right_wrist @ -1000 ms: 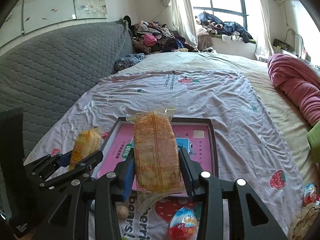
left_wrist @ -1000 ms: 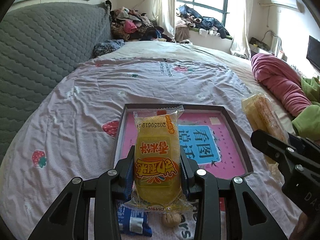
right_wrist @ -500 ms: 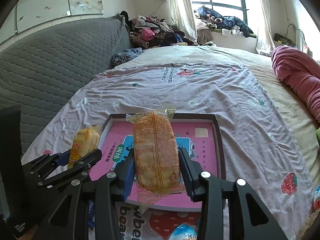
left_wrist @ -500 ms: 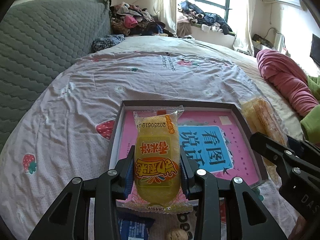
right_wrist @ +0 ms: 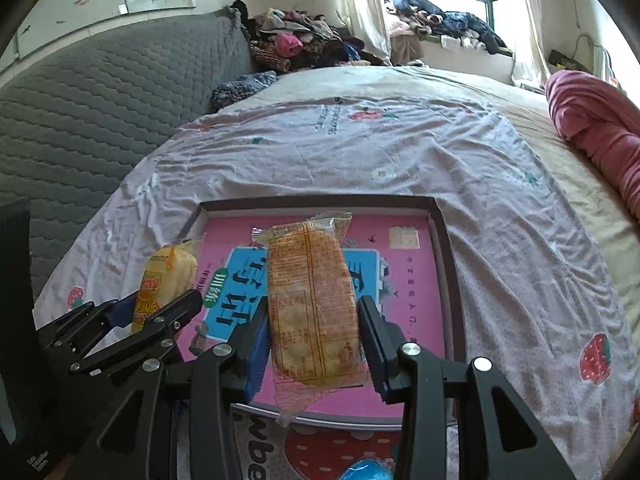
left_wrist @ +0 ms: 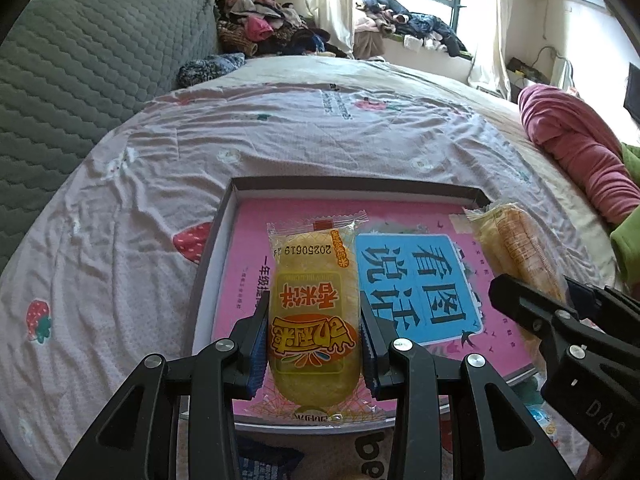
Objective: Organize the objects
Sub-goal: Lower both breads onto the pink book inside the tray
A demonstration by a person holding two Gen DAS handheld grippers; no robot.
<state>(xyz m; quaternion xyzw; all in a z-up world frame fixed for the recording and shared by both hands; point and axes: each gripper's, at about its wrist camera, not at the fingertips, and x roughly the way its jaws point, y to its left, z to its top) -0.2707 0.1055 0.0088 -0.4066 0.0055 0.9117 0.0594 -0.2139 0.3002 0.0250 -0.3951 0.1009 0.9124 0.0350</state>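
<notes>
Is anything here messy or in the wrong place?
Nothing is spilled or broken. Both snack packets are held neatly over the pink-bottomed box. The only untidy spot is the clothes pile heaped at the bed's far end.

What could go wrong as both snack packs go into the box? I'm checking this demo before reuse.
Collision: the left tongs and right tongs hang side by side over one shallow box, so they may bump.
Crushing: each is shut on a soft pack, the yellow snack pack and the orange-printed snack pack.
Overhang: dropped near the front rim, a pack could slide onto the strawberry bedsheet.
</notes>
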